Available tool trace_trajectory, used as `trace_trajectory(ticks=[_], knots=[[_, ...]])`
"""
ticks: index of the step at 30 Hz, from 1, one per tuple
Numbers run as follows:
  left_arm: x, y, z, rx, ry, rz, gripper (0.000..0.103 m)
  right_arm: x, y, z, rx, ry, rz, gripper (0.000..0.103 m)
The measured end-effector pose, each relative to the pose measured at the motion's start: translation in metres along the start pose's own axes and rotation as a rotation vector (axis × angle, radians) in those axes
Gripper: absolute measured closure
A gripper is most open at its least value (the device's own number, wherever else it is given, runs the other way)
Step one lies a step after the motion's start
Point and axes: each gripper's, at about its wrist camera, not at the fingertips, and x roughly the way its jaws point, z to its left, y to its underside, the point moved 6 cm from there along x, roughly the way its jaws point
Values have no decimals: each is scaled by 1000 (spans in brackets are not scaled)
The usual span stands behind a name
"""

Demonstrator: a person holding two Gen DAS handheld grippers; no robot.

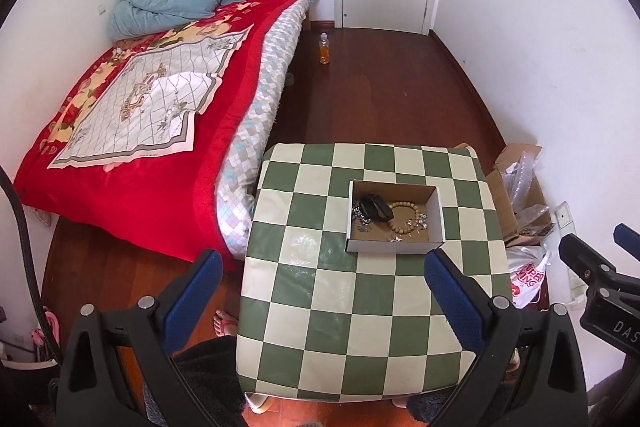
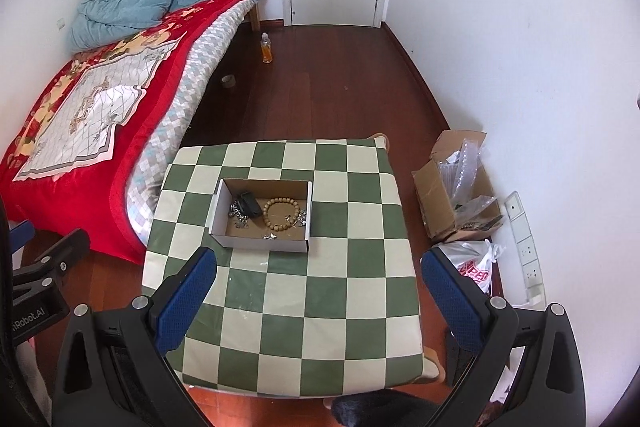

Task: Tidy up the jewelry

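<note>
- Left gripper (image 1: 322, 281) raised above the near half of the checkered table (image 1: 320, 327), jaws spread wide, gripping nothing.
- Cardboard box (image 1: 394, 249) parked mid-table, toward the far side; inside, a black item (image 1: 376, 207) at left, wooden bead bracelet (image 1: 405, 217) at centre, small silver pieces (image 1: 360, 217) scattered, probably gathered for sorting.
- Right gripper (image 2: 318, 283) likewise high and empty, jaws apart, box ahead to its left.
- Nothing blocking either approach; bed (image 1: 132, 131) left, plastic bag (image 2: 474, 267) and open carton (image 2: 440, 203) on the floor right.
</note>
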Motion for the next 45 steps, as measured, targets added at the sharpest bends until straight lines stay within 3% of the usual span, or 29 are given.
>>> trace_trajectory(ticks=[45], knots=[[-12,-7,3,-6,-40,-54,0,-6,2,12,11,-3,-21,0]])
